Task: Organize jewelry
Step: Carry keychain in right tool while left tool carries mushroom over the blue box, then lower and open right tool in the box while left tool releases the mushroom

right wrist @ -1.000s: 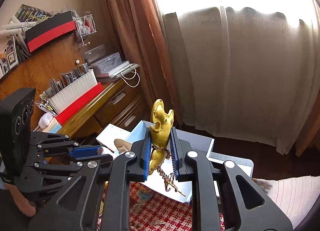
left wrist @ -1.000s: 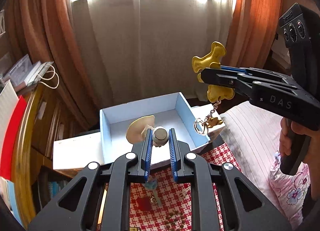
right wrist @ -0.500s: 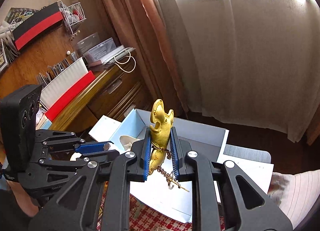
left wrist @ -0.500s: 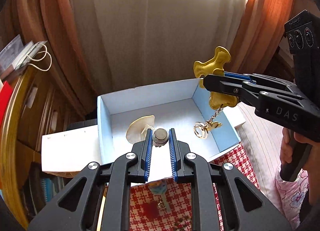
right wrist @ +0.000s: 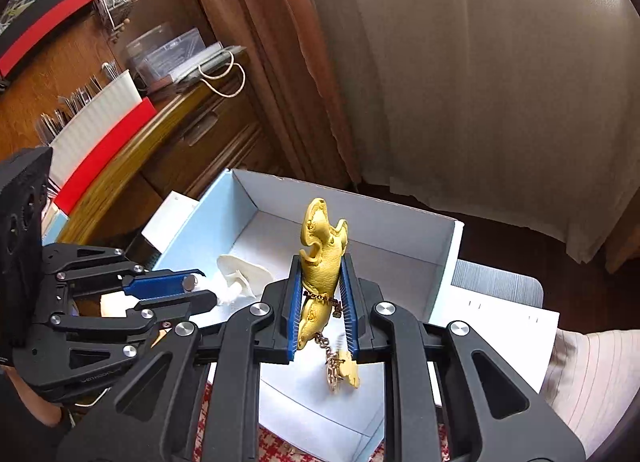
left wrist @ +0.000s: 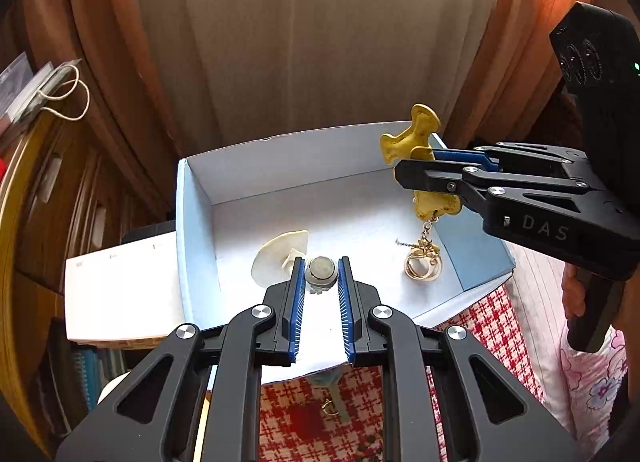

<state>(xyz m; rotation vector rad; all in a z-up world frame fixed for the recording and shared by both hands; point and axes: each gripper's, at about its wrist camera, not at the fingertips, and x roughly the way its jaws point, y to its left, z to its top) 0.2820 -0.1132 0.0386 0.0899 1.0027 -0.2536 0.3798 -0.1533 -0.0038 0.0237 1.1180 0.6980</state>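
An open pale-blue box with a white inside lies ahead of both grippers. My left gripper is shut on a small round silver-topped piece whose cream shell-shaped part hangs just over the box floor. My right gripper is shut on a yellow bone-shaped keychain over the box's right side. Its chain and gold rings dangle close to the floor. In the right wrist view the right gripper clamps the yellow keychain above the box, with the left gripper at its left.
A red-and-white checked cloth lies under the box, with small trinkets on it near me. White paper sits left of the box. A wooden desk with files stands at left, a floral cushion at right, curtains behind.
Both grippers have come down and tilted toward the box, which now looks larger and nearer. The keychain's rings now hang inside the box. Both grips are unchanged.
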